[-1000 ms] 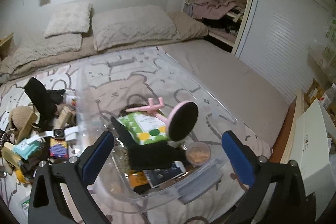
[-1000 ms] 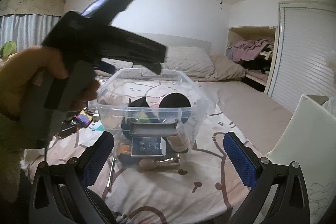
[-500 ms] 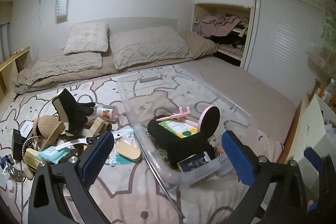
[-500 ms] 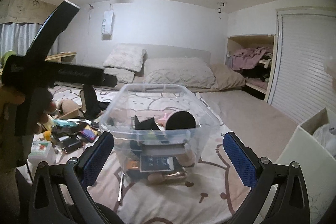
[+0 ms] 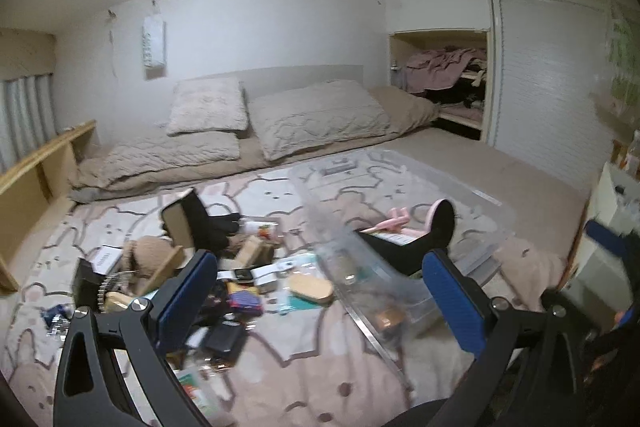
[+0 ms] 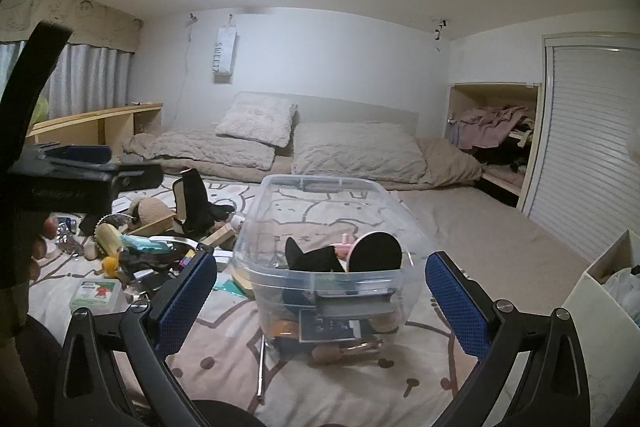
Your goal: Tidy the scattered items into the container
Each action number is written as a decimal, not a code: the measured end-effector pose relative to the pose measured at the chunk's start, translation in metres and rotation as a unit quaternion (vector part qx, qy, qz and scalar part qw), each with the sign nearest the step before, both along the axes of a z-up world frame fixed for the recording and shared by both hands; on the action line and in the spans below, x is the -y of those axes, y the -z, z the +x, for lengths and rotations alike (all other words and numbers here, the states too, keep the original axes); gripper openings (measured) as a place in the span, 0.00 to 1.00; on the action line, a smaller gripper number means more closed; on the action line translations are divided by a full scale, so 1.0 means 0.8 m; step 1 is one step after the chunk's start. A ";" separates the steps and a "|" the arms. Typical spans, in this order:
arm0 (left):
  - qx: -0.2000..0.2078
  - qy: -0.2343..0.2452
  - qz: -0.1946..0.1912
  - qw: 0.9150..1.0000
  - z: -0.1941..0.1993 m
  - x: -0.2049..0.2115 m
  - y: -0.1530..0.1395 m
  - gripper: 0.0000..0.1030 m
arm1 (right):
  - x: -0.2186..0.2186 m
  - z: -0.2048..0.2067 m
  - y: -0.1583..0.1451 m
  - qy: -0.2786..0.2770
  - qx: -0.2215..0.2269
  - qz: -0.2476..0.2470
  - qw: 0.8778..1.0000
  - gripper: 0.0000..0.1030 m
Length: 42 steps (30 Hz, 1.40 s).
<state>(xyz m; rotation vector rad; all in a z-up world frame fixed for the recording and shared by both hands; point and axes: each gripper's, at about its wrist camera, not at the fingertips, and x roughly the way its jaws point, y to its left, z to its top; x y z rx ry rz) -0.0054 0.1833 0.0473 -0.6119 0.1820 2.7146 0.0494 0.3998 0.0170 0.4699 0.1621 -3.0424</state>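
Note:
A clear plastic bin (image 6: 320, 227) (image 5: 400, 187) stands on the patterned bed cover, holding a black cloth, a pink round mirror (image 6: 374, 251) and small boxes. Left of it lies a heap of scattered items (image 5: 224, 267) (image 6: 152, 243): a black boot (image 5: 196, 223), a brown plush, a wooden brush (image 5: 310, 287), small boxes. My left gripper (image 5: 318, 295) is open above the heap's right edge and the bin's near corner, nothing between its blue pads. My right gripper (image 6: 320, 295) is open in front of the bin, empty. The left gripper's body (image 6: 60, 171) shows at the left of the right wrist view.
Pillows (image 5: 312, 115) and a folded quilt lie at the bed's head. A wooden shelf (image 5: 36, 167) runs along the left. An open closet (image 6: 496, 131) and a shutter door are at the right. A white box (image 6: 600, 303) stands beside the bed's right edge.
My left gripper has pulled up and back from over the bin and swung left toward the scattered heap. The right gripper's view has risen slightly and stays facing the bin.

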 end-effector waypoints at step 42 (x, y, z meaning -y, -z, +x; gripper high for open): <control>0.005 -0.005 0.006 1.000 0.050 0.072 0.030 1.00 | 0.034 0.003 0.000 -0.027 0.007 0.003 1.000 1.00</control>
